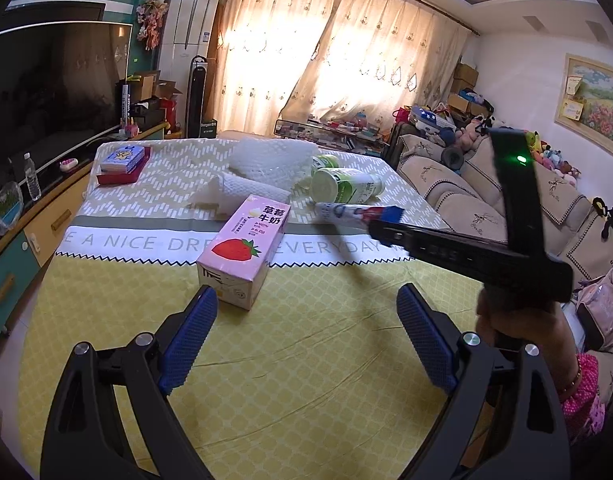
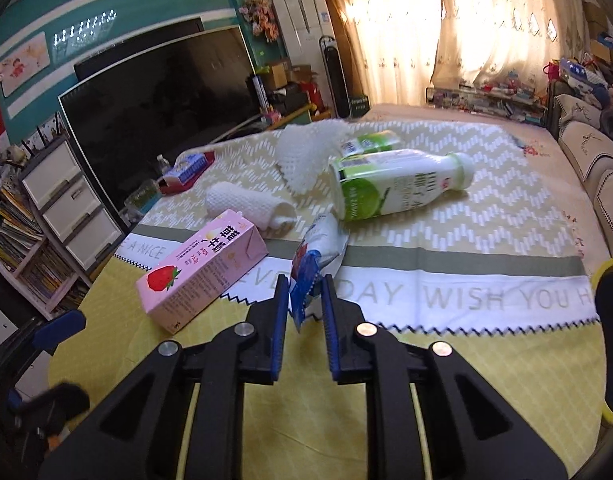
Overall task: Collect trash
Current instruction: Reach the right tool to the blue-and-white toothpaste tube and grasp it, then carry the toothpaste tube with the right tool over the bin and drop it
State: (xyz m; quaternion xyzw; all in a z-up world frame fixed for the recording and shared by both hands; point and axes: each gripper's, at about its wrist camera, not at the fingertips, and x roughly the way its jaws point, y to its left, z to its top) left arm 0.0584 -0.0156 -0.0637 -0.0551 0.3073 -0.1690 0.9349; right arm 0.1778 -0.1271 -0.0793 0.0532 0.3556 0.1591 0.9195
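Observation:
Trash lies on a table with a yellow and white cloth (image 1: 306, 360). A pink strawberry milk carton (image 1: 242, 248) lies just ahead of my open, empty left gripper (image 1: 306, 320); it also shows in the right wrist view (image 2: 202, 268). My right gripper (image 2: 304, 296) is nearly closed around the end of a blue and white wrapper (image 2: 318, 248), also seen in the left wrist view (image 1: 346, 214). Whether the pads pinch it is unclear. Behind lie a green and white bottle (image 2: 398, 188), a second green container (image 2: 370, 142), a rolled foam net (image 2: 246, 204) and a crumpled foam net (image 2: 306, 152).
A red tray with a blue and white box (image 1: 122, 164) stands at the table's far left. A TV (image 2: 162, 96) and cabinet with a water bottle (image 1: 32, 178) are on the left, a sofa (image 1: 486, 200) on the right, curtains behind.

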